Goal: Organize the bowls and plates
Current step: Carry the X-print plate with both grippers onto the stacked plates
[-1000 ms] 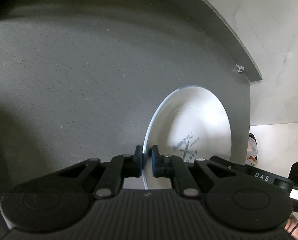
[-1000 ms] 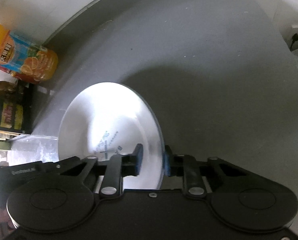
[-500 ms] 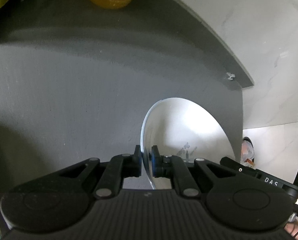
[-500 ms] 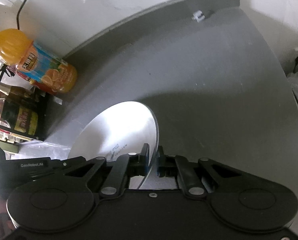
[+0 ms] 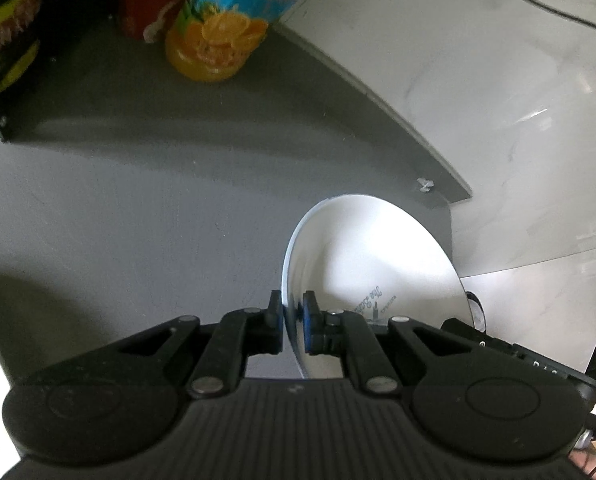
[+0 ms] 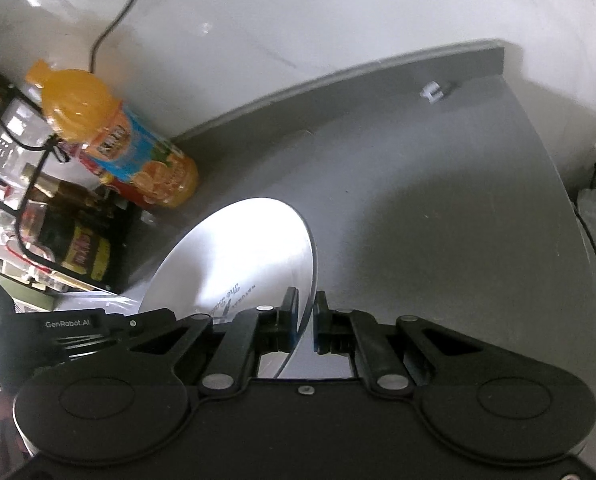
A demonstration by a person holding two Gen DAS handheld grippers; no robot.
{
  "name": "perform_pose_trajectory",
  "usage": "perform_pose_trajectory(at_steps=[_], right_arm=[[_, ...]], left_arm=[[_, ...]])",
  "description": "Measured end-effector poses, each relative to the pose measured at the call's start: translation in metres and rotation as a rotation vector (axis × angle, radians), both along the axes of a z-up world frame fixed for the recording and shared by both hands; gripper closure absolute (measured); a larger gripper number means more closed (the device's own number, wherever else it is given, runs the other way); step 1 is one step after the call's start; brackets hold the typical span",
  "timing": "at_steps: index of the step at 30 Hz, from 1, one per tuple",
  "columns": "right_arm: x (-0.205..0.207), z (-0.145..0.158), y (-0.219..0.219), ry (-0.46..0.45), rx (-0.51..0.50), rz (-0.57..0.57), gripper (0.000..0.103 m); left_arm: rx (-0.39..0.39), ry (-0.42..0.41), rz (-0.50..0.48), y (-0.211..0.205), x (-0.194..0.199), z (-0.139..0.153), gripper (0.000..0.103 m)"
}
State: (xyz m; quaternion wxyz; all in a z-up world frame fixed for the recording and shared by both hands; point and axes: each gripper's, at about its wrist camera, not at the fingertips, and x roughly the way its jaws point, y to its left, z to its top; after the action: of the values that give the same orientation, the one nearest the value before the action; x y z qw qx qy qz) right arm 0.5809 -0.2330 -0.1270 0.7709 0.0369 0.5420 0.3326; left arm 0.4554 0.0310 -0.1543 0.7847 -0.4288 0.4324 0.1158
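A white plate (image 5: pixel 378 264) with small printed lettering on its face is held on edge above the grey counter (image 5: pixel 137 200). My left gripper (image 5: pixel 291 316) is shut on the plate's rim, one pad on each face. The right wrist view shows the same plate (image 6: pixel 249 248) from the other side, where my right gripper (image 6: pixel 306 316) is shut on the opposite rim. The plate's lower part is hidden behind the gripper bodies in both views.
An orange juice bottle (image 5: pixel 217 40) (image 6: pixel 117 144) stands at the counter's back, with a red can (image 5: pixel 149 4) and a dark rack of bottles (image 6: pixel 77 248) beside it. A small white clip (image 6: pixel 434 90) sits near the counter's far corner. A white wall (image 6: pixel 338 20) lies behind.
My right gripper's fingers have shut on the plate rim. Both grippers have pulled back and up with the plate, so the juice bottle and wall now show.
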Motion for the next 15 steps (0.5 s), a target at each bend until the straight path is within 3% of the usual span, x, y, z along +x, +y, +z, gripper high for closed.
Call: perform_pose_trajectory(at_steps=[15], right_arm=[[-0.058, 0.014, 0.054, -0.028, 0.029, 0.054, 0.096]], left_arm=[[0.037, -0.015, 0.041, 0.037, -0.069, 0.030, 0.096]])
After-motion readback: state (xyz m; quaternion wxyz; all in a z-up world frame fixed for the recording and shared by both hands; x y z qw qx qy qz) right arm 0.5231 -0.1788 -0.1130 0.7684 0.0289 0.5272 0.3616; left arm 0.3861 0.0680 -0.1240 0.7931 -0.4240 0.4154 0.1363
